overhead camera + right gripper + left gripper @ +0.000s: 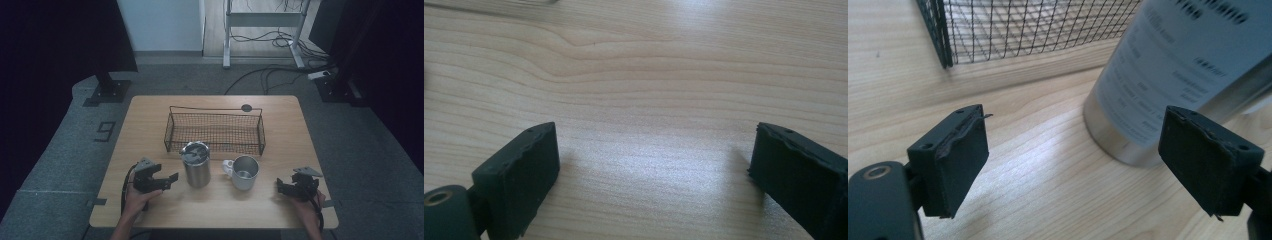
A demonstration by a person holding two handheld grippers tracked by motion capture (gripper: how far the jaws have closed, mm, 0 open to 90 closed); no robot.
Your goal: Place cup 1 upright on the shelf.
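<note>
Standing upright on the wooden table (150, 112), the steel tumbler (196, 165) is the thing nearest the work, a tall metal cylinder with a dark lid on top and a pale printed label on its side, seen close and blurred in the left gripper view (1173, 75). Just behind the tumbler, and very near it, lies the long wire basket (215, 131) of dark mesh, whose corner and lower edge show in the left gripper view (998, 30) beyond the tumbler's base. To the right of the tumbler, near but apart from it, stands a metal mug (244, 172) with a white handle turned toward the tumbler. To the left of the tumbler, close beside it yet not touching, the left gripper (167, 180) is held in a hand at table height; in its own view (1075, 165) the jaws stand apart with bare wood between them, the tumbler's base just ahead of the right-hand jaw and gripped by neither. Well to the right of the tumbler, beyond the mug, the right gripper (281, 186) rests in the other hand near the table's front edge, and its own view (654, 170) shows its jaws spread wide over plain wood grain, holding nothing.
</note>
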